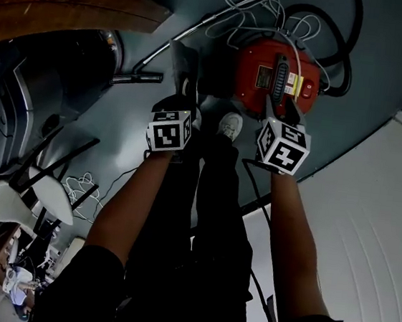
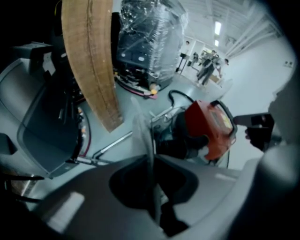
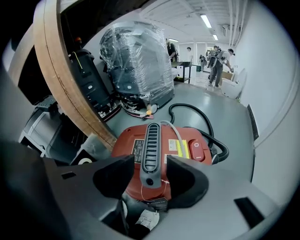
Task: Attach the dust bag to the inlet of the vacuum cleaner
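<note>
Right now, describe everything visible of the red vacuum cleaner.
The vacuum cleaner sits upright on the grey floor: a rounded red plastic body with a grey ribbed handle along its top, labels and a red switch beside it. A black hose loops behind. The open right tongs straddle the handle's near end; contact isn't clear.

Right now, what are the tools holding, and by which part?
The left tool pinches the dust bag by its near edge. The right tool is open by the vacuum handle and holds nothing.
</note>
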`<state>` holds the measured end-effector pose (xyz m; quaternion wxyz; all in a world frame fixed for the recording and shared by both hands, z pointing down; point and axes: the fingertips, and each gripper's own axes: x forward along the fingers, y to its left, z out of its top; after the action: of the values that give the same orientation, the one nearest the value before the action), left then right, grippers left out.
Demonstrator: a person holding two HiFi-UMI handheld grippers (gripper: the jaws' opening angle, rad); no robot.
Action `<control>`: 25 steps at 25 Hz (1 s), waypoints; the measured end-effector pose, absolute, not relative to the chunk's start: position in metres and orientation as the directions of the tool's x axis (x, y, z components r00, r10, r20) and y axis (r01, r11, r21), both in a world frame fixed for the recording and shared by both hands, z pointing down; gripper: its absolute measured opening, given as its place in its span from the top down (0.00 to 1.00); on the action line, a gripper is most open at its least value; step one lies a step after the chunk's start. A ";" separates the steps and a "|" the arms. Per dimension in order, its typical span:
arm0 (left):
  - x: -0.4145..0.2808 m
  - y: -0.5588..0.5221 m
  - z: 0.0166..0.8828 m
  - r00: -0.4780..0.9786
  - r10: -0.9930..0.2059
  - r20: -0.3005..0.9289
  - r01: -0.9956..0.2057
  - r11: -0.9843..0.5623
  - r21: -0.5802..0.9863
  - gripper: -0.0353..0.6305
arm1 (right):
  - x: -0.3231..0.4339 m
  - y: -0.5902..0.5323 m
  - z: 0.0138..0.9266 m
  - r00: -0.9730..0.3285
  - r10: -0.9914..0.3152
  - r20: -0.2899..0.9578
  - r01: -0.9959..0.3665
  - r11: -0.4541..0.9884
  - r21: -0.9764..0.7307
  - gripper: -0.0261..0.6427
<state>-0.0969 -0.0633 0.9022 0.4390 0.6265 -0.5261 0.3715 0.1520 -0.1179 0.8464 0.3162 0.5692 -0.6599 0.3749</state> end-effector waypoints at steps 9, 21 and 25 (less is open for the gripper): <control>-0.083 -0.074 0.910 0.155 -0.336 0.929 -0.988 -0.041 0.150 0.91 | 0.150 -0.112 0.860 -0.115 -0.465 0.878 -0.992 0.094 -0.080 0.73; -0.066 -0.071 0.918 0.165 -0.273 0.948 -0.986 -0.080 0.149 0.91 | 0.148 -0.112 0.863 -0.104 -0.437 0.893 -0.992 0.113 -0.061 0.76; -0.061 -0.066 0.920 0.172 -0.255 0.952 -0.981 -0.127 0.144 0.91 | 0.148 -0.112 0.863 -0.114 -0.428 0.897 -0.990 0.122 -0.068 0.76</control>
<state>-0.0612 -0.0661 0.9197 0.4396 0.6268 -0.4930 0.4133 0.1476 -0.1118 0.8631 0.3776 0.5482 -0.6467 0.3724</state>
